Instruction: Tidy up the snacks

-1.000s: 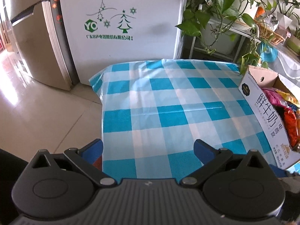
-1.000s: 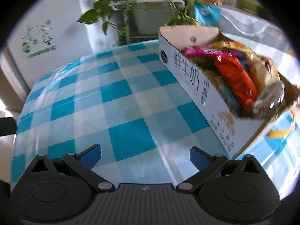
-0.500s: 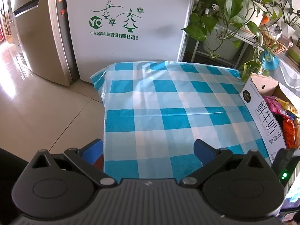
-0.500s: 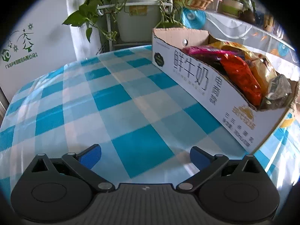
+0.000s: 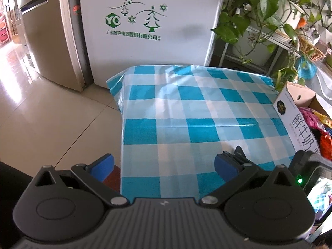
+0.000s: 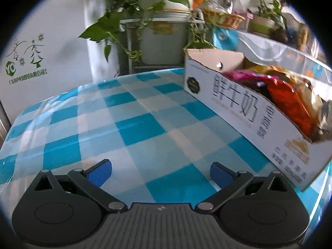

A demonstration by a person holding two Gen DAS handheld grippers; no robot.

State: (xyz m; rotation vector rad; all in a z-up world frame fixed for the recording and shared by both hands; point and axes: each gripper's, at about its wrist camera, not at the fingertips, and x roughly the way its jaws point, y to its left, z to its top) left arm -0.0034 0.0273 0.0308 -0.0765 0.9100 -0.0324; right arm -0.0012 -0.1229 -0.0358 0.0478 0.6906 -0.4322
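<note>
Over the last second the right gripper [image 6: 159, 173] had dropped lower and turned toward the box [image 6: 244, 103], and its body had come into the left wrist view beside the left gripper [image 5: 164, 168]. From left to right: the left gripper hovered over the near left edge of the desk [image 5: 186, 108], released and holding nothing; the checked cloth ahead of both lay bare; the right gripper, likewise spread wide and empty, hung low above the cloth; the box stood on the desk's right side, packed with snacks [image 6: 286, 95] in pink, red and gold wrappers. All the visible snacks lay in the box and none on the cloth. That fitted either a finished gathering or a box waiting to be sorted out.
</note>
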